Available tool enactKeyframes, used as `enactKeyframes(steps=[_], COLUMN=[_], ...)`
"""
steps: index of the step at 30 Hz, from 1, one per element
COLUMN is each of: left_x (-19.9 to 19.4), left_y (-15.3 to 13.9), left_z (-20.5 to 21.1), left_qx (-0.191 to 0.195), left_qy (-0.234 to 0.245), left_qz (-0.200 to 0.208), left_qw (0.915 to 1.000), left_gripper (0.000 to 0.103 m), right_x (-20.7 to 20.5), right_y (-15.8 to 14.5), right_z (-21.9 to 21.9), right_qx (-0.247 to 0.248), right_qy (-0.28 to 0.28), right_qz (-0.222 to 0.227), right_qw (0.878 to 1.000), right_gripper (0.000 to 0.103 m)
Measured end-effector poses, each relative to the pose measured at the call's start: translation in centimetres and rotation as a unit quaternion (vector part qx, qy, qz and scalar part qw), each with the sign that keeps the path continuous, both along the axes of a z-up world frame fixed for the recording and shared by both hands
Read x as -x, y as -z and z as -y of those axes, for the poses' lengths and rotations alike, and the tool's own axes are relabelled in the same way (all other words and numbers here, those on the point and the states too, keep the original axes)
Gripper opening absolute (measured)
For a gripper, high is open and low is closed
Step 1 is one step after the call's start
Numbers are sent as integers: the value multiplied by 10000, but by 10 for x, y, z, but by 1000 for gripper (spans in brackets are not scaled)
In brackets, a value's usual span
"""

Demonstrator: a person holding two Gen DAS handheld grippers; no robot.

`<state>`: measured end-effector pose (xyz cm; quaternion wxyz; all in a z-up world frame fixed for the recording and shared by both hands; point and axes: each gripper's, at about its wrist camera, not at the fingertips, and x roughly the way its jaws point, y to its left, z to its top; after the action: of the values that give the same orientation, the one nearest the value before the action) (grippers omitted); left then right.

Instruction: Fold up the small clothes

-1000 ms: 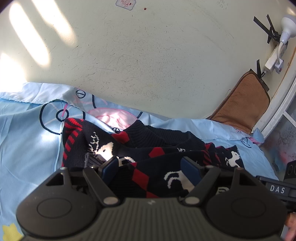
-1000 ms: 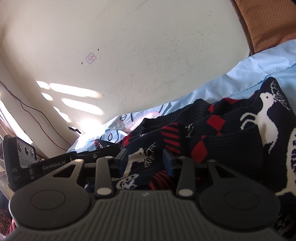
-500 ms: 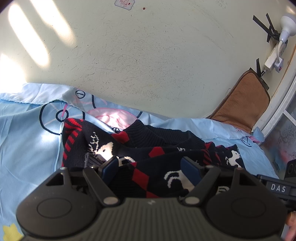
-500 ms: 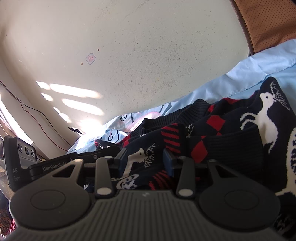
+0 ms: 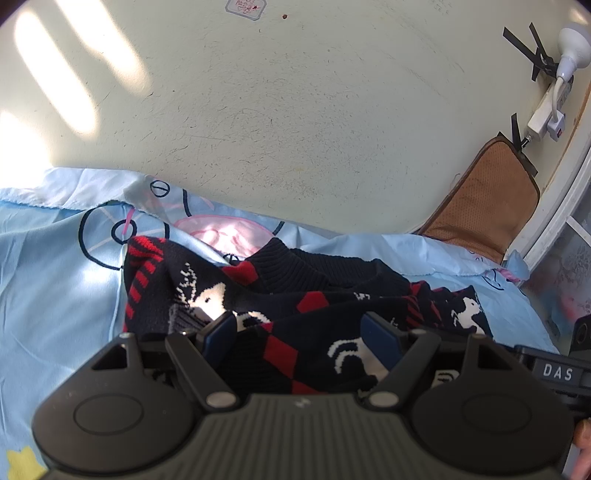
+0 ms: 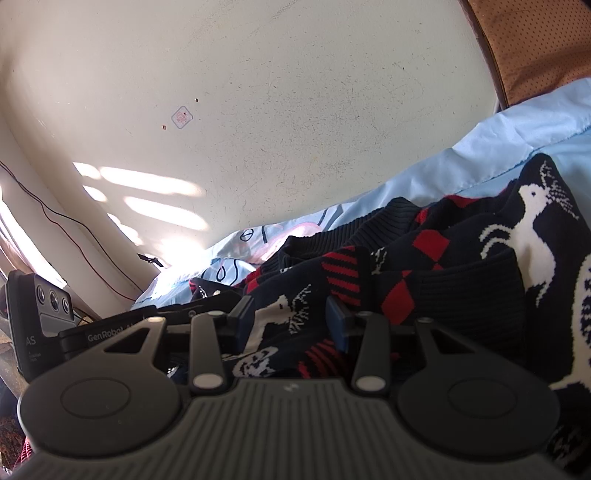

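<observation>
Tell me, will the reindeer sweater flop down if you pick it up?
Probably yes. The reindeer sweater already lies bunched in soft folds on the blue sheet, so it should droop and sag. Its thick ribbed knit looks grippy rather than slippery, and likely a bit heavy for small clothing.

Ahead of you a scuffed cream wall fills the upper view, with a small sticker at twelve o'clock. At two o'clock a white power strip hangs taped beside a white lamp. A brown mesh cushion leans at three o'clock. The light blue printed sheet spreads at nine.
</observation>
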<state>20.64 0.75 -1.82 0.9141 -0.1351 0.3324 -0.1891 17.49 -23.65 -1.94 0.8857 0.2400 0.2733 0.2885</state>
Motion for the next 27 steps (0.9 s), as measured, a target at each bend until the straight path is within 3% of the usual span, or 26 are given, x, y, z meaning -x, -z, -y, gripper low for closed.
enactKeyframes(steps=[27], left_x=[0], left_y=[0], left_z=[1], left_qx=[-21], left_qy=[1], left_qz=[8], left_qw=[10000], left_gripper=[76], right_x=[-1], right_y=[0], right_z=[0], right_qx=[-14], right_qy=[-36], right_qz=[17], right_qw=[10000], right_gripper=[47])
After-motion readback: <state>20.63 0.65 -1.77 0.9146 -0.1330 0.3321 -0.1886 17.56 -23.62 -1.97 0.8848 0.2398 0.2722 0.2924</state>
